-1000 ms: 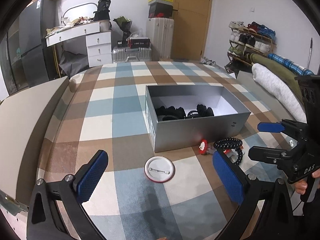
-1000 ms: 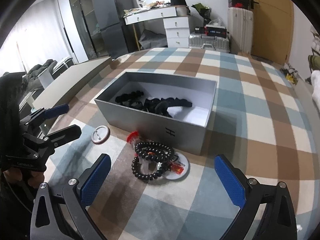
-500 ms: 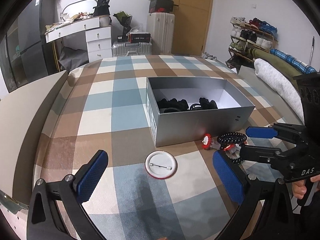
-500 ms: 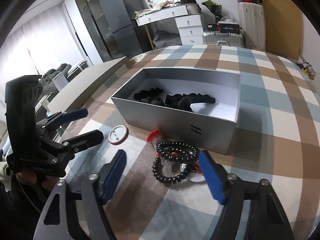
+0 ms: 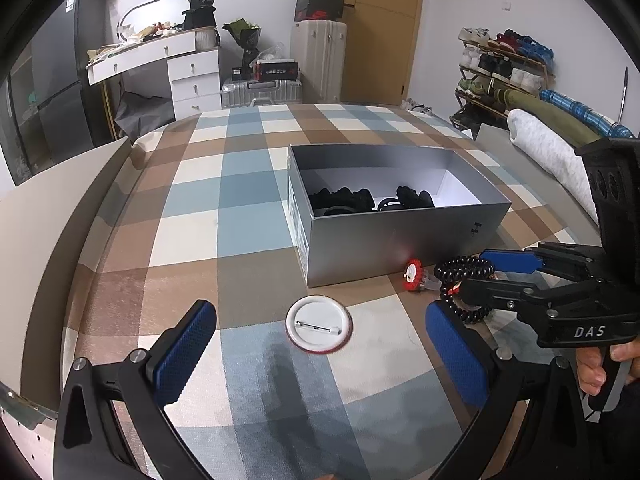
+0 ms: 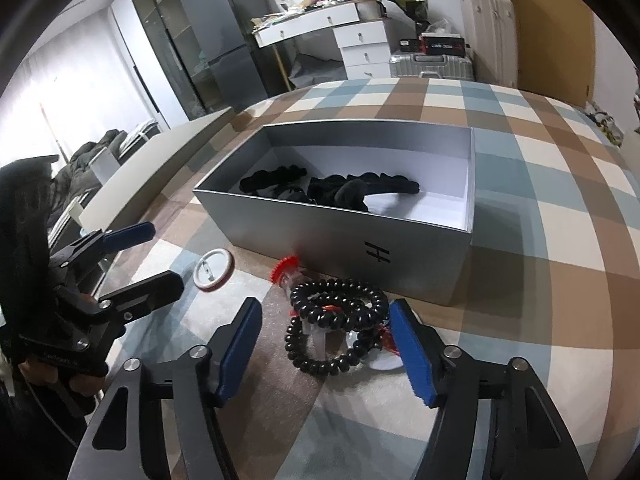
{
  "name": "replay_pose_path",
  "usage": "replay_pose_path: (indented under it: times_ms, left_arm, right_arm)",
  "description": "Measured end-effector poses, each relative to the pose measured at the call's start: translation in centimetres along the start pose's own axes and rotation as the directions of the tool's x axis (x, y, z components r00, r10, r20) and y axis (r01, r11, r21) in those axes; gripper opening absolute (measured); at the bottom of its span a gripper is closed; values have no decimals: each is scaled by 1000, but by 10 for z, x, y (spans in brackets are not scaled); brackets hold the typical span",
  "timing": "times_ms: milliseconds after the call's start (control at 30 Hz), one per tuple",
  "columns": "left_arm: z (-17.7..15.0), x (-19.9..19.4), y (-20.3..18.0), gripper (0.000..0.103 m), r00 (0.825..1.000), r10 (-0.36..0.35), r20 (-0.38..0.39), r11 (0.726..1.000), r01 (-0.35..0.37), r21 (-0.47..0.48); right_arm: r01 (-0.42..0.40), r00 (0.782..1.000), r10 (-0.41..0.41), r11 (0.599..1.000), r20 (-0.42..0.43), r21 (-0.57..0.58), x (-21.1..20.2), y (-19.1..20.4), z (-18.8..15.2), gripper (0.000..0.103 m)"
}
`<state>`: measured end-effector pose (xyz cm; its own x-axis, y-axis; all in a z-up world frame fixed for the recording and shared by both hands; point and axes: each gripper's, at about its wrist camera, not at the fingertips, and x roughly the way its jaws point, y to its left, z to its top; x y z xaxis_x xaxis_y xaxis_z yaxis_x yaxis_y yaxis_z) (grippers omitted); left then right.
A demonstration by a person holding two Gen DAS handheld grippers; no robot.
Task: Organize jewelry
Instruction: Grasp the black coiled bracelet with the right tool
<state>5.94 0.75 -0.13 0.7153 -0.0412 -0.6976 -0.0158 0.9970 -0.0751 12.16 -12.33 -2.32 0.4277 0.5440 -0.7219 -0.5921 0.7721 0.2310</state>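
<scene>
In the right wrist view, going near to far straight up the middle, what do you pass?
Right gripper, closing around the beads but not yet touching them → black bead bracelets → red flower piece → silver box → black items inside it → checked cloth.

A white disc [image 6: 384, 361] lies mostly hidden beneath the black bead bracelets [image 6: 340, 326].
</scene>
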Motion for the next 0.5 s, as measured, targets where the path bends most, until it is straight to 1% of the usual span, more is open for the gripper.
replay_pose_path:
  times_ms: [100,167,233,367,500]
  left_arm:
    - [1,1,0,102,1000,-2,0,1000,2,1]
    - [0,1,0,102,1000,-1,-1,1000,1,1]
    - [0,0,0,102,1000,-3,0,1000,3,2]
    - [0,0,-1,102,1000,-4,1,1000,4,2]
    - [0,1,-2,102,1000,-6,-3,1000,6,4]
  right_arm:
    - [19,1000,-19,1000,0,-15,0,2,-1,56]
    - [28,1000,-28,999,1,-20,0,2,-1,50]
    - [26,1000,-26,1000,1,-19,0,1,-1,47]
    - [12,1000,-12,999,10,-38,-4,3,-1,38]
    - [-14,1000,15,999,26,-45,-11,6,1,36]
